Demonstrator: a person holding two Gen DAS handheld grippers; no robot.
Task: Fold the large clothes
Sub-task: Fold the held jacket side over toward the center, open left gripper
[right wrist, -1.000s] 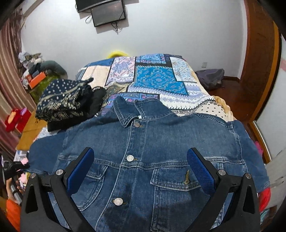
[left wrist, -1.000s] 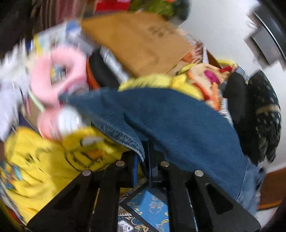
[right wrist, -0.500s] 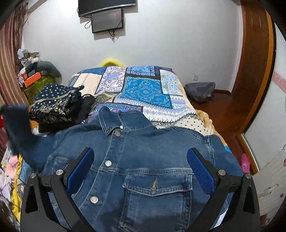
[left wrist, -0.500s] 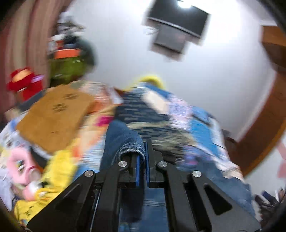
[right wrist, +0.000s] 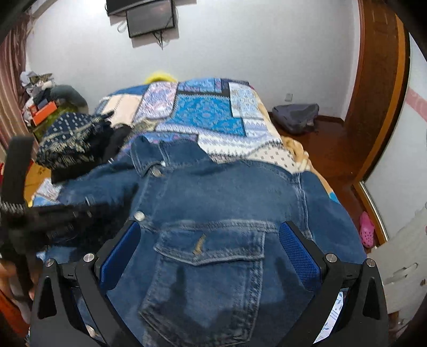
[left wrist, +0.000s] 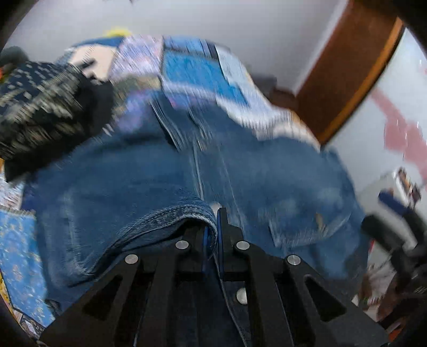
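Left claw (left wrist: 216,229) clenched on blue denim jacket's (right wrist: 226,202) sleeve cuff, carried over its front — right claw (right wrist: 209,248) released, hovering above chest pocket, jacket lying collar-away on the patchwork-quilted bed (right wrist: 208,114).

A lived-in bedroom at home: a bed (right wrist: 213,117) under a patchwork quilt fills the middle, a television (right wrist: 150,17) hangs on the far white wall, a backpack (right wrist: 296,117) slumps on the wooden floor (right wrist: 331,144) at right, and curtains (right wrist: 10,80) hang at left.
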